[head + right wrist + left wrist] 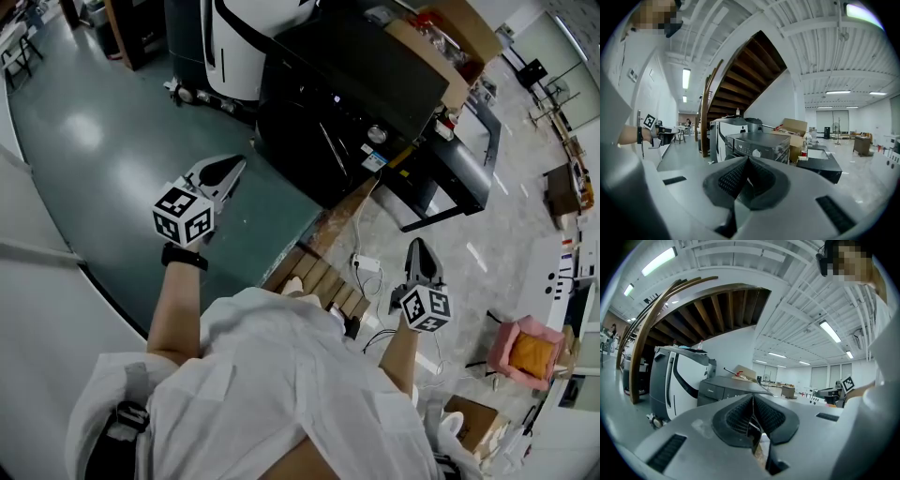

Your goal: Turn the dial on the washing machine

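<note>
The washing machine point(352, 94) is a dark front-loader standing well ahead of me, with a round silver dial point(377, 134) on its control panel. My left gripper point(228, 169) is raised at the left, short of the machine, with its jaws shut and nothing between them. My right gripper point(419, 251) is lower at the right, also shut and empty, and far from the dial. In the right gripper view the machine point(761, 140) and its dial point(756, 153) show beyond the closed right gripper point(746, 176). The left gripper view shows the machine point(726, 389) past the closed left gripper point(752, 420).
A white wheeled unit point(239, 47) stands left of the washer and an open cardboard box point(450, 37) behind it. A low black platform point(455, 183) lies to its right. A wooden pallet point(319, 274) and a white power strip point(366, 263) lie on the floor before me.
</note>
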A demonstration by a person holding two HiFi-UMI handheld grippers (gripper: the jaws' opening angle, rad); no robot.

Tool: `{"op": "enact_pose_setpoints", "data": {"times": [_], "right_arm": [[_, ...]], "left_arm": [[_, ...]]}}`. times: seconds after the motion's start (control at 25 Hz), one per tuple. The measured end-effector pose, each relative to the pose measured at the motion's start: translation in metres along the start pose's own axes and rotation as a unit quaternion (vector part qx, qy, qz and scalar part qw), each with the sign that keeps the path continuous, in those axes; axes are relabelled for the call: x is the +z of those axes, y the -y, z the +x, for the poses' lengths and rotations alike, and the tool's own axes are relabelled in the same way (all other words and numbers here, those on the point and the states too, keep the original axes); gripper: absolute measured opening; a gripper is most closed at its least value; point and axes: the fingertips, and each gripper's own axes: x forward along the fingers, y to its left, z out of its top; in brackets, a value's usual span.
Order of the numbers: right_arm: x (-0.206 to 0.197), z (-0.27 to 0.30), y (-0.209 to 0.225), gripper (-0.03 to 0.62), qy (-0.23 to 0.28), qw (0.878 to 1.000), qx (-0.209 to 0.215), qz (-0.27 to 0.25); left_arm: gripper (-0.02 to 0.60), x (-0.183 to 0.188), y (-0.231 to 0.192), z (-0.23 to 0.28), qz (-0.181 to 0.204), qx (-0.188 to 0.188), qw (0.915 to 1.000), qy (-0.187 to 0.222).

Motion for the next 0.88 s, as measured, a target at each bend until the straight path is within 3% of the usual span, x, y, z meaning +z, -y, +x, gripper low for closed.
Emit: {"op": "enact_pose_setpoints", "data": {"times": [0.12, 0.2, 0.48, 0.88], "right_arm": [[0.003, 0.03, 0.002, 0.008, 0.004, 1.0, 0.016, -0.005], [0.006, 0.052, 0.004, 0.062, 0.004, 0.999, 0.033, -0.007], [0.017, 0.156, 0.015, 0.12, -0.024, 0.995, 0.098, -0.028], [0.008, 0.303, 0.009, 0.184, -0.092, 0.971, 0.196, -0.103]], "left_arm": [[0.017, 0.0, -0.013, 0.016, 0.002, 0.004, 1.0, -0.001], [0.017, 0.0, -0.022, 0.027, 0.003, 0.01, 0.9999, -0.006], [0.017, 0.009, -0.054, 0.087, 0.004, 0.031, 0.9993, -0.021], [0.017, -0.001, -0.076, 0.162, -0.012, 0.055, 0.9972, -0.049]]}}
